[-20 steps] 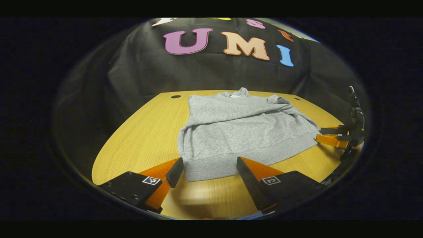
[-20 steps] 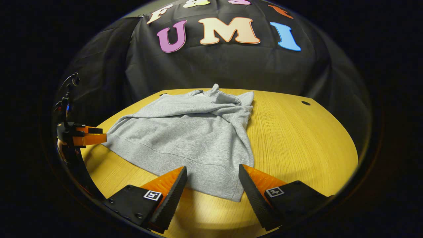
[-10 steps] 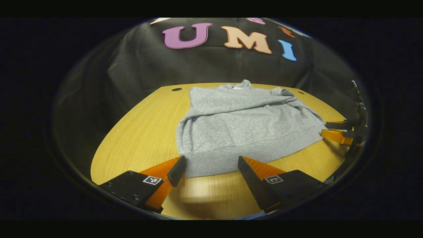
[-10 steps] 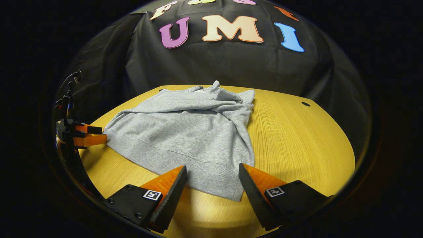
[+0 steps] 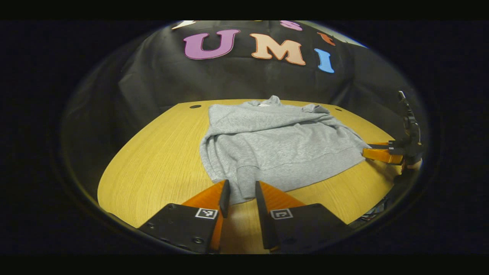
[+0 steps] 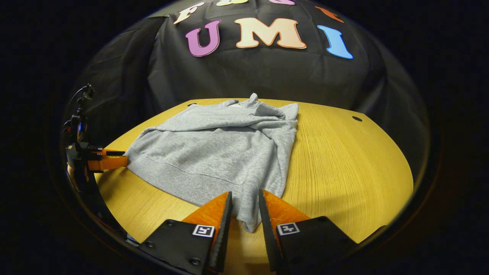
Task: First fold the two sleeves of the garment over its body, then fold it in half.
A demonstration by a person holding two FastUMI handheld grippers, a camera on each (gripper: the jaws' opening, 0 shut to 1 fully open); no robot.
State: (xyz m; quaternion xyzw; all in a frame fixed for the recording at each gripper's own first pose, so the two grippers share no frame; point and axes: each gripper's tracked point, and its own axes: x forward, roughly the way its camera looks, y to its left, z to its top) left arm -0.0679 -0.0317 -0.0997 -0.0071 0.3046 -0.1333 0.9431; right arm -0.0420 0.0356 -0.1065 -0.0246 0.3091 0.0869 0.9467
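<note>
sweatshirt (image 5: pixel 275 147) hem corners pinched by left tool (image 5: pixel 240 191), right tool (image 6: pixel 245 202); sleeves tucked, hidden.

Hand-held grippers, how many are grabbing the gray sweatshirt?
2. The left hand-held gripper pinches the hem corner of the sweatshirt on its own side; the right hand-held gripper pinches the opposite hem corner, both on the wooden table.

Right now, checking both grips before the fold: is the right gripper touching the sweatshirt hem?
Touching. The right gripper view shows the right gripper pinching the sweatshirt hem corner.
</note>
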